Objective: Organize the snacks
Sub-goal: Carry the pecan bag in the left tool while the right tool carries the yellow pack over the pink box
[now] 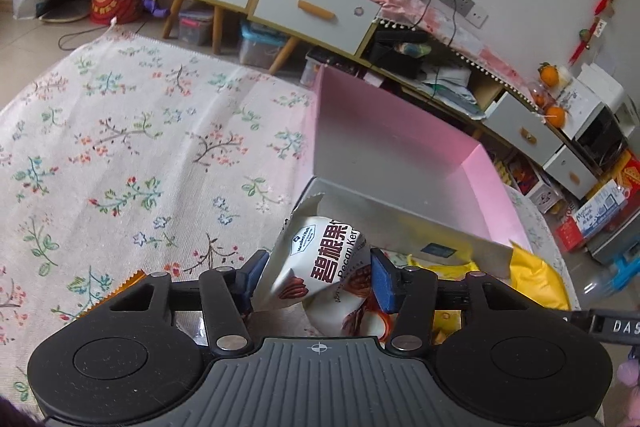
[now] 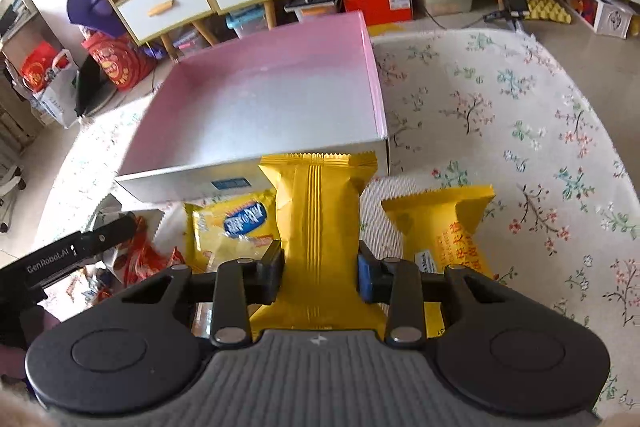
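Box: the shallow pink-walled cardboard box with a grey floor (image 2: 224,179) sits on the floral cloth (image 1: 120,131); every part of its floor in view is bare, no snack inside yet.
Left gripper (image 1: 316,279): fingers clamped on the white pecan-kernel pouch with brown print (image 1: 320,259), which bulges between the blue pads; the pouch is lifted just short of the box's near corner, not over the floor.
Right gripper (image 2: 320,275): fingers squeezed on the plain yellow crimp-sealed snack packet (image 2: 316,219), seam side up; its top edge overlaps the near wall of the box in the right wrist view, height above it unclear.
Left outside: a second yellow packet with orange print (image 2: 444,227) just right of the held one; a yellow bag with a blue label (image 2: 232,227) against the box's front wall; red-and-white wrappers (image 2: 140,259) further left, count not readable.
Progress (judgement): early. Two items in hand, none delivered.
Remaining: carry both into the box, release, then collect the loose ones.
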The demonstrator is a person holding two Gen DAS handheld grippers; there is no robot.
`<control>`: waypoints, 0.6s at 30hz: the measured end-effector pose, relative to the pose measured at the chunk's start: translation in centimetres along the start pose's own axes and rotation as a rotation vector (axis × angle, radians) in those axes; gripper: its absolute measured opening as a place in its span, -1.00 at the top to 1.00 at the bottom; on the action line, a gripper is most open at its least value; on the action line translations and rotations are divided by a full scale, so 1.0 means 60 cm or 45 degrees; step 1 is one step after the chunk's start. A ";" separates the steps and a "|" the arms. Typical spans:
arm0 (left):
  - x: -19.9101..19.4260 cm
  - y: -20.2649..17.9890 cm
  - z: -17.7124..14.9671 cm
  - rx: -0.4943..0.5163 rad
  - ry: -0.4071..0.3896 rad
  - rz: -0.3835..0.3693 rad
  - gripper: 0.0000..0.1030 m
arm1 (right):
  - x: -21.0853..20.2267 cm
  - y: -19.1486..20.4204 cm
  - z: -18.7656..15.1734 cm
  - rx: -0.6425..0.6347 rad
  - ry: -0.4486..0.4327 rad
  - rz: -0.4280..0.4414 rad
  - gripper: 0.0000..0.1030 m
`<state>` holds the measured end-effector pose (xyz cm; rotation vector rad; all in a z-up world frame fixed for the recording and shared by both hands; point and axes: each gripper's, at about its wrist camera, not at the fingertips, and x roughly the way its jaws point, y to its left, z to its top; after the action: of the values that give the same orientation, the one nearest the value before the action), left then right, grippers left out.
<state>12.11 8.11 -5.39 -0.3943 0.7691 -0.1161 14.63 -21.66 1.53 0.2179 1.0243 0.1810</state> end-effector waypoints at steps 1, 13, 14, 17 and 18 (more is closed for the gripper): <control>-0.004 -0.003 0.001 0.008 -0.005 -0.003 0.02 | -0.005 0.000 0.002 0.002 -0.009 0.003 0.37; -0.049 -0.059 0.026 0.117 -0.112 -0.032 0.01 | -0.021 0.010 0.033 0.022 -0.094 0.036 0.37; -0.046 -0.065 0.029 0.137 -0.118 -0.033 0.01 | -0.020 0.011 0.036 0.021 -0.100 0.036 0.37; -0.032 -0.079 0.046 0.199 -0.142 -0.019 0.01 | -0.018 0.012 0.052 0.010 -0.140 0.025 0.37; -0.026 -0.082 0.051 0.210 -0.152 -0.019 0.01 | -0.017 0.011 0.060 0.010 -0.156 0.024 0.37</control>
<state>13.31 4.91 -0.49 -0.2483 0.6340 -0.1676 17.18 -21.61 4.36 0.2428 0.9018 0.1782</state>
